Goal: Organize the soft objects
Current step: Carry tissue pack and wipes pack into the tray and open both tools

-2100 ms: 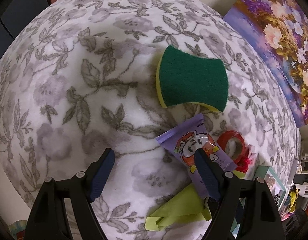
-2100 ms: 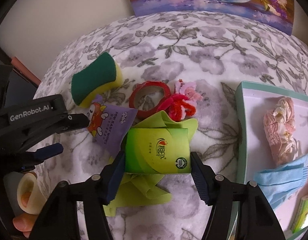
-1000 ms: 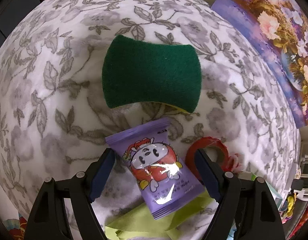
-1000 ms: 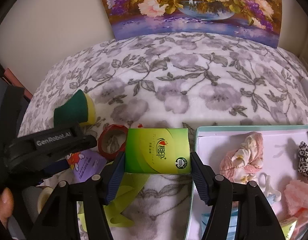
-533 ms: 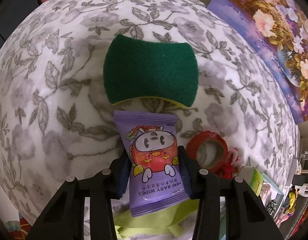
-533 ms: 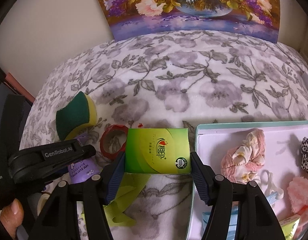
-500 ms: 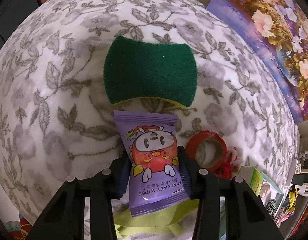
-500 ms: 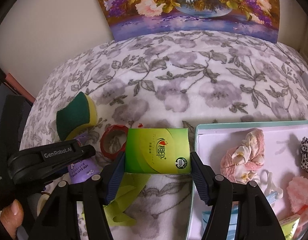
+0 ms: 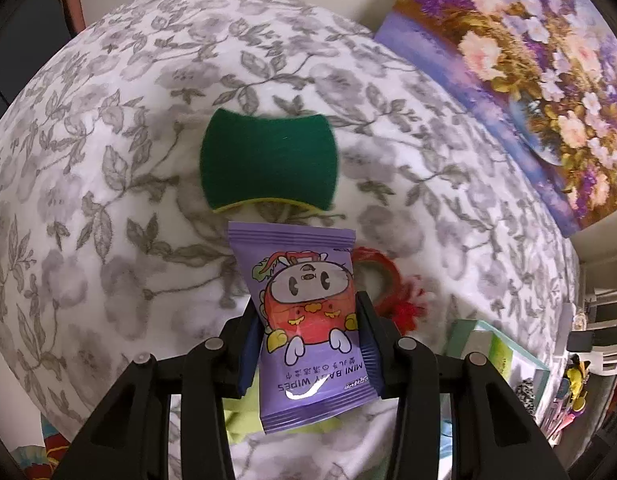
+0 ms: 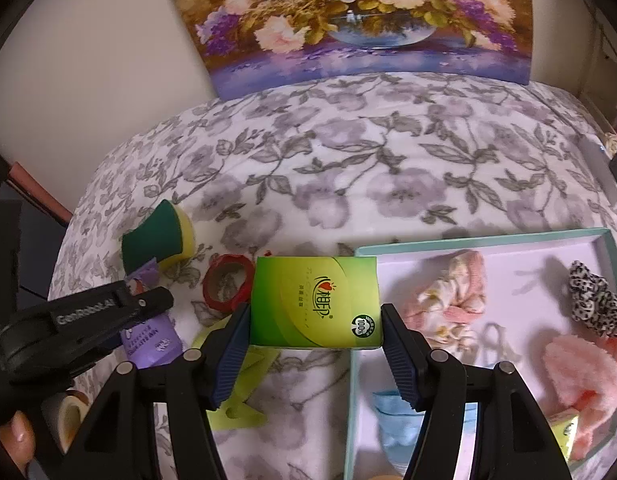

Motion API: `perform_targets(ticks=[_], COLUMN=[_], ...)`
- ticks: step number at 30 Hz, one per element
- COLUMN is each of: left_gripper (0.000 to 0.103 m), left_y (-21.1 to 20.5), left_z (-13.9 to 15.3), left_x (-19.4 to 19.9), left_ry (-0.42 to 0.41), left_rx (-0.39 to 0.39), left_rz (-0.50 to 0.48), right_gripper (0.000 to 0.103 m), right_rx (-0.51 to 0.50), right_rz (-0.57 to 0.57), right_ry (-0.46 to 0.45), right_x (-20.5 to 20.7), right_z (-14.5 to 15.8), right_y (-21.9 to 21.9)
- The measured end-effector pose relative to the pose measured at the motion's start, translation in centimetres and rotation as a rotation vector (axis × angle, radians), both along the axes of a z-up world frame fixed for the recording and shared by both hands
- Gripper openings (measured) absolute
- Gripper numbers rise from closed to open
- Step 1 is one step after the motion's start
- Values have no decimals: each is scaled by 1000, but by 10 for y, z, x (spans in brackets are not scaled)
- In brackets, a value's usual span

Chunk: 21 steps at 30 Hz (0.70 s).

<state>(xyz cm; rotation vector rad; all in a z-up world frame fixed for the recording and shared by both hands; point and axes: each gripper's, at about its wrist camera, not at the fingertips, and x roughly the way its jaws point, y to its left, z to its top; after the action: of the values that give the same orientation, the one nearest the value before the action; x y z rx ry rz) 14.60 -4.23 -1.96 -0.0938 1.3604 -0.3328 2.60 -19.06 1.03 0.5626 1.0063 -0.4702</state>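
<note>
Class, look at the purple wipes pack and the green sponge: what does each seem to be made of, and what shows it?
Purple wipes pack: likely thin glossy plastic film; a bright glare streak and crimped sealed ends show.
Green sponge: apparently a matte, fibrous scouring layer over yellow foam; it shows no shine, and a yellow edge peeks out below.

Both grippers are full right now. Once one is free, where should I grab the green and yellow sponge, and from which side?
Take the sponge across its narrowed waist, from straight above. It lies flat on the floral cover, green side up, with both curved-in long edges exposed. The fingers would probably seat there without slipping. Its near edge lies close to the red tape roll, so stay central.
</note>
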Motion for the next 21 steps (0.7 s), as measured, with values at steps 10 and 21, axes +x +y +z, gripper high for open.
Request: perform_targets(ticks=[10,21], left_gripper=[45,45], left_y=[-39,-103], left_z=[23,31], left_x=[-19,-61], left_ry=[-46,-55], left_rx=[-40,-58], left_rz=[-76,-241], right_gripper=[66,66], right_rx=[-12,31], right_rz=[-102,-257], right_ry=[24,62], right_x=[-30,-80], right_z=[10,-4], right_y=[-38,-91])
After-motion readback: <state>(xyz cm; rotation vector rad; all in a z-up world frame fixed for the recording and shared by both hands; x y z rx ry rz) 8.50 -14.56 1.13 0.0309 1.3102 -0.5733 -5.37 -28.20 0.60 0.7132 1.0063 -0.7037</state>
